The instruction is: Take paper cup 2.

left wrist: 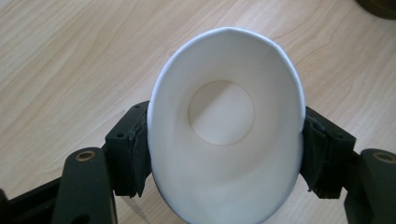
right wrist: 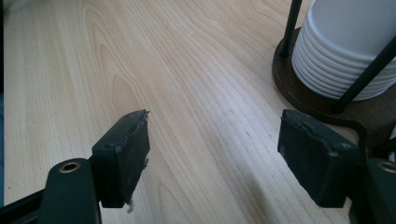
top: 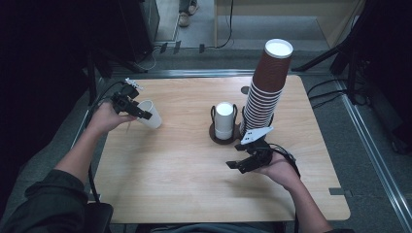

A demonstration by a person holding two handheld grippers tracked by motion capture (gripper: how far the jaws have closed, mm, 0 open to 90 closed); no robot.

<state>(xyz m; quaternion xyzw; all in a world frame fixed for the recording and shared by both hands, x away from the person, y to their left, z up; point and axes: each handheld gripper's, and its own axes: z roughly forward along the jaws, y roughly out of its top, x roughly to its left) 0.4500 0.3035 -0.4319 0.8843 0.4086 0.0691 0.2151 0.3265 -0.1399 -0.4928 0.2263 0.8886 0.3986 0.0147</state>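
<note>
- Left gripper: at the left side of the table, held in the person's left hand. Its fingers are clamped on a white paper cup, one pad on each side of the wall just below the rim.
- White paper cup: gripped by the left gripper, lying on its side with the mouth towards that gripper's camera; the rim is squeezed into an oval and the round bottom shows inside. In the high view the cup sits near the table's left edge, well apart from the holders.
- Right gripper: low over the table on the near right, in the person's right hand. Its fingers stand wide apart with bare wood between them, grasping nothing.
- Stack of white cups: upside down in a round dark wire holder at mid-table, just beyond the right gripper.
- Tall stack of brown cups: just right of the white stack, leaning right, white base uppermost.
</note>
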